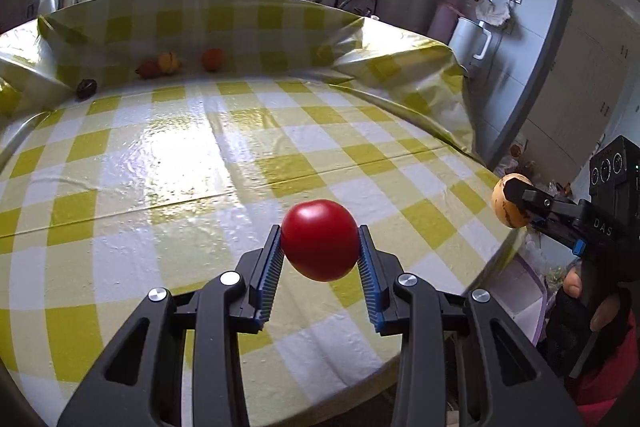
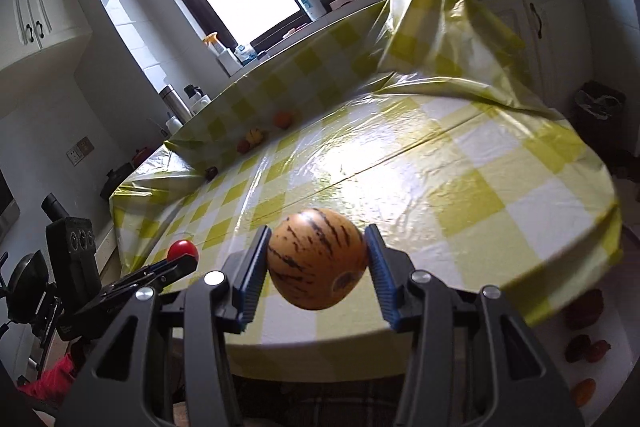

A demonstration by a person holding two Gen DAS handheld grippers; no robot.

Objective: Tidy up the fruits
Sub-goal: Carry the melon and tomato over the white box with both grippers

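Red tomato [image 1: 320, 239], striped melon [image 2: 317, 258], both aloft

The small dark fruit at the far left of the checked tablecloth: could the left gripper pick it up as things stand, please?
Probably not yet. The left gripper is shut on a round red tomato, so its jaws are full. The path across the yellow checked tablecloth to the small dark fruit looks unobstructed.

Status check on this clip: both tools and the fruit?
Left tool shut on red fruit. Right tool shut on striped fruit. Both above the checked table, path clear.
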